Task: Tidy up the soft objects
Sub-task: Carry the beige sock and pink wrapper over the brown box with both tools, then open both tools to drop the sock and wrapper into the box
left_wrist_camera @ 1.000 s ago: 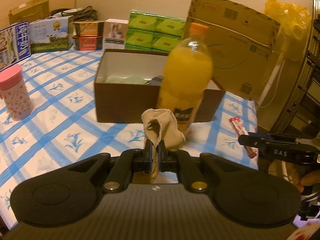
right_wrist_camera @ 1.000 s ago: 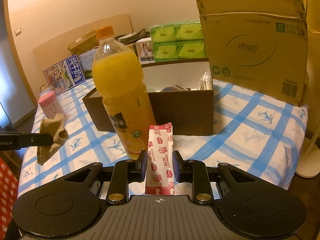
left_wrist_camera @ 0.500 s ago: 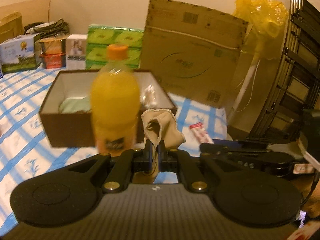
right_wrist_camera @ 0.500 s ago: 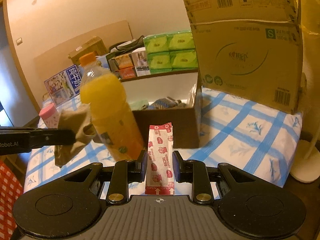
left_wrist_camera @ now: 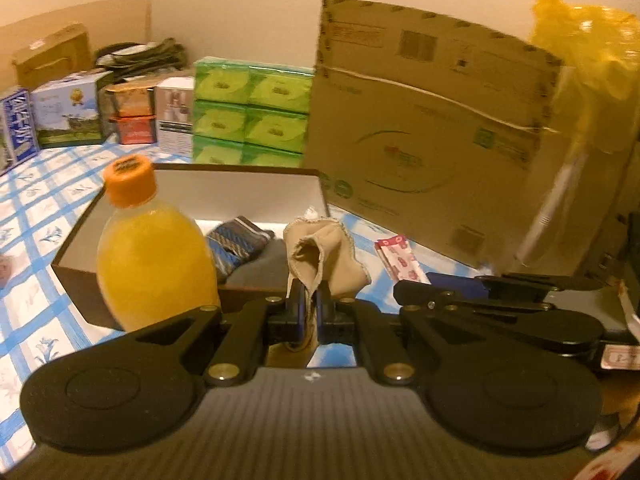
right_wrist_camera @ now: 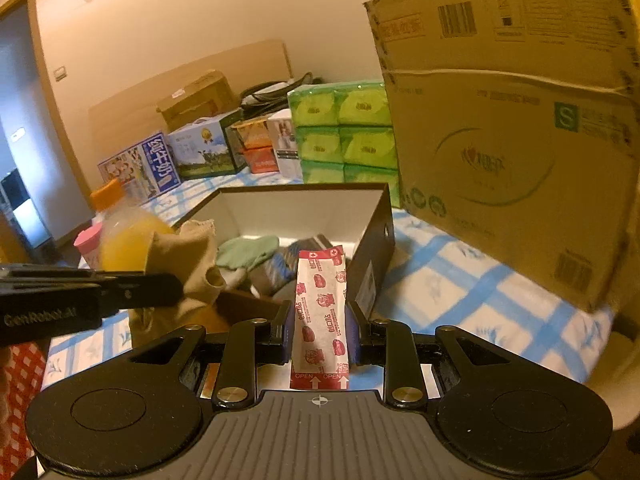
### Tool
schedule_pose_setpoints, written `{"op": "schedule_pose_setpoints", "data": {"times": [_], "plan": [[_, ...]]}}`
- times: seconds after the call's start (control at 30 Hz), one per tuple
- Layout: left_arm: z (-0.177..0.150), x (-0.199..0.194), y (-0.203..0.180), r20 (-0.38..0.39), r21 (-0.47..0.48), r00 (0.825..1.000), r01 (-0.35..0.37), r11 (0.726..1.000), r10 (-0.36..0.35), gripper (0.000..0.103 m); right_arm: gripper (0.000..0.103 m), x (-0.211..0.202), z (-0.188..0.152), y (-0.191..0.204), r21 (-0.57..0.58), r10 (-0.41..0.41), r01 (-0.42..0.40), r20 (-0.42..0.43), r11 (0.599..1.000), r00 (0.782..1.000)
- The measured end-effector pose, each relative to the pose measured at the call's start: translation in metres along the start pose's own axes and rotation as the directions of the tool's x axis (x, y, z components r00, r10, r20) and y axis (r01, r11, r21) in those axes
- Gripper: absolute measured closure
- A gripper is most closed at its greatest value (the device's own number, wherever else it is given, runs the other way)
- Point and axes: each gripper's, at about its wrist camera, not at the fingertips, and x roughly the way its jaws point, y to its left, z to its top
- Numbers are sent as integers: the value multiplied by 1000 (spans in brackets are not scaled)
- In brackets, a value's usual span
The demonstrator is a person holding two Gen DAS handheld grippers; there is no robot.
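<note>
My left gripper (left_wrist_camera: 308, 300) is shut on a beige sock (left_wrist_camera: 320, 256) and holds it up just before the near edge of the open brown box (left_wrist_camera: 240, 184). The sock also shows in the right wrist view (right_wrist_camera: 188, 256). My right gripper (right_wrist_camera: 318, 316) is shut on a red and white packet (right_wrist_camera: 320, 312), close to the box's (right_wrist_camera: 372, 236) near right corner. In the box lie a striped sock (left_wrist_camera: 236, 240) and a green cloth (right_wrist_camera: 248, 252).
An orange juice bottle (left_wrist_camera: 148, 256) stands at the box's near left corner. A big cardboard carton (left_wrist_camera: 432, 128) stands right of the box. Green tissue packs (left_wrist_camera: 252, 116) and small boxes (left_wrist_camera: 68, 116) line the back. A pink cup (right_wrist_camera: 88, 244) is left.
Both grippers have risen and moved toward the box with their loads. The box's inside now shows and the bottle has slid left in the left wrist view.
</note>
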Motion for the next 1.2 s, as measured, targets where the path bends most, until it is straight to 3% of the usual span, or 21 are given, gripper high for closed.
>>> {"op": "schedule_pose_setpoints", "data": {"times": [0.2,0.5,0.87,1.2], "plan": [[20,45,-12,-24,-59,993,-114,992,113,98,76,36,28,-29,-51,51,-52,-17,997,999],[46,112,-10,-56,-113,956,-291,950,287,98,76,98,58,-51,-130,156,-158,-28,979,987],[49,159,9,-60,-116,924,-383,917,378,98,76,176,77,-68,-186,223,-230,-58,955,973],[57,190,17,-56,-107,899,-438,893,434,97,76,217,87,-68,-220,285,-295,-78,930,955]]}}
